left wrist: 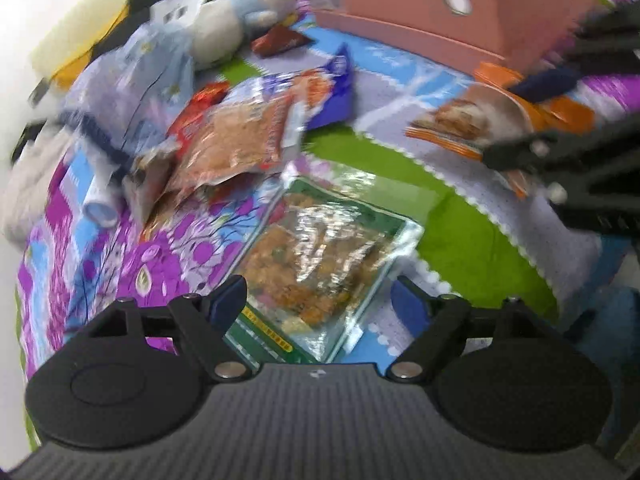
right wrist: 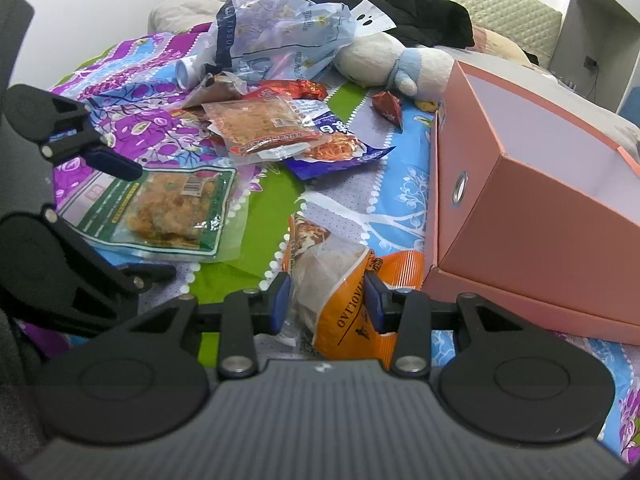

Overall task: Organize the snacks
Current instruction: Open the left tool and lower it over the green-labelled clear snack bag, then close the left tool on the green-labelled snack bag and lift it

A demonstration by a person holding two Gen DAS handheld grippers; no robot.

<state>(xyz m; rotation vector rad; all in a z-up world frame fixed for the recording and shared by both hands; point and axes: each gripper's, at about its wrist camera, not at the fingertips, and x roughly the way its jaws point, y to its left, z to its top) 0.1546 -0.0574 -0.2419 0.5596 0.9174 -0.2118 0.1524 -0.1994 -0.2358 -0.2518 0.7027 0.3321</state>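
A green snack packet (left wrist: 320,248) lies flat on the patterned bedspread (left wrist: 168,264), right in front of my left gripper (left wrist: 318,302). That gripper stands wide open, one finger on each side of the packet's near end and neither pad pressing it. The right wrist view shows the same green packet (right wrist: 172,208) with the left gripper (right wrist: 152,220) spread around it. My right gripper (right wrist: 327,302) is shut on an orange snack packet (right wrist: 340,280), also seen as the orange packet (left wrist: 472,120) in the right gripper (left wrist: 520,116). An open pink box (right wrist: 540,208) stands just right of it.
A pile of snack packets (right wrist: 272,128), including a blue one (right wrist: 340,148), lies mid-bed. A small red packet (right wrist: 388,106), a plush toy (right wrist: 384,60), a crumpled plastic bag (right wrist: 280,28) and dark clothes (right wrist: 420,4) are farther back. The pink box (left wrist: 440,8) is beyond.
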